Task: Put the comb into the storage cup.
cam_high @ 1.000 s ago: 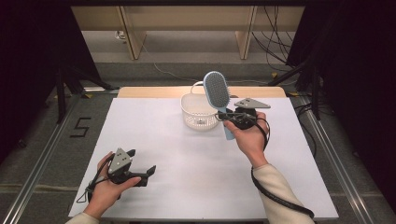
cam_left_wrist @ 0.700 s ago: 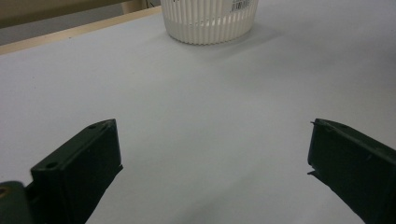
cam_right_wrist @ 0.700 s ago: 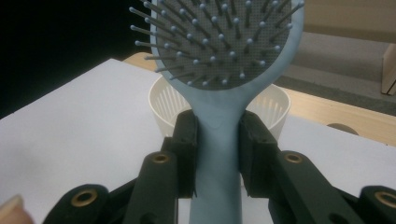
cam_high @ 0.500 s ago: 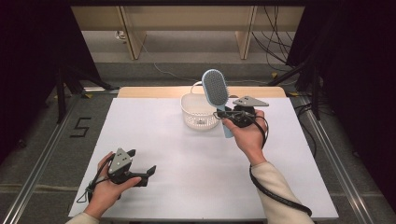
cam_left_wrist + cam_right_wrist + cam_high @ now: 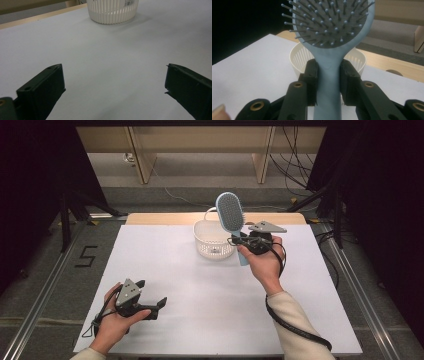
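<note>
A light blue hairbrush (image 5: 230, 215) was clamped by the right gripper (image 5: 241, 241) beside the white basket (image 5: 212, 241), while the left gripper (image 5: 154, 304) was held open.

White sheet (image 5: 200, 285) covers wooden table (image 5: 165, 218); "5" marking (image 5: 86, 256) on floor; cables (image 5: 295, 172) behind.

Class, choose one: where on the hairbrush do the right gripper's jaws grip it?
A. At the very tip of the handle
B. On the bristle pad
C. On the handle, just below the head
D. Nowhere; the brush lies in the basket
C: in the right gripper view the right gripper clamps the hairbrush on its blue handle just below the bristled head.
</note>
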The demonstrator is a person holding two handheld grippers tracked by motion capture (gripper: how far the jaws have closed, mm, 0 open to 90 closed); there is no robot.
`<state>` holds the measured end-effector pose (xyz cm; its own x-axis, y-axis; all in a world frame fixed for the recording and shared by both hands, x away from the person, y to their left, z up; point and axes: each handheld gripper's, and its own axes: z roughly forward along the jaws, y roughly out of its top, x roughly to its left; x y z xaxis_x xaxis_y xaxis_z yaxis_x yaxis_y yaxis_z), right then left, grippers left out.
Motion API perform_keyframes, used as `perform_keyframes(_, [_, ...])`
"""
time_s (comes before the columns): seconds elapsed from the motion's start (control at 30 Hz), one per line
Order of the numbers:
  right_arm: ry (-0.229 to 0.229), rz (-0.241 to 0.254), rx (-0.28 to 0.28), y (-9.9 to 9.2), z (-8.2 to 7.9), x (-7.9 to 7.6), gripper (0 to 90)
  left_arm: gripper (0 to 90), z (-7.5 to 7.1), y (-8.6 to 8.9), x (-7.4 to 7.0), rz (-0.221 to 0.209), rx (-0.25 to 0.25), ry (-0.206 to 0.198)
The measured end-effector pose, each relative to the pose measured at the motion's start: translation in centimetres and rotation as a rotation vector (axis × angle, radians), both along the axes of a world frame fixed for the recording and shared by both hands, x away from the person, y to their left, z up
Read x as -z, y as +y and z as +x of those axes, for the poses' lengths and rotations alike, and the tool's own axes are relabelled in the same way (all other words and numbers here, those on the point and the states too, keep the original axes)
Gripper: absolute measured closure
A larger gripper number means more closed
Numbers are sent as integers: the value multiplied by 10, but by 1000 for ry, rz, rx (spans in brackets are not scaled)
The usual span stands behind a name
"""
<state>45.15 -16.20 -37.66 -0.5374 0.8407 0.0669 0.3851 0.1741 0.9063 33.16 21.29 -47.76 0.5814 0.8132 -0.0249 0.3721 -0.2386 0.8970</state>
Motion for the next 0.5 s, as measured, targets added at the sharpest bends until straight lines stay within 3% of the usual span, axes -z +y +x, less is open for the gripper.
perform_keyframes(0.5, [-3,8,7,1,4,-2,711,20,0,0,0,-4,0,1])
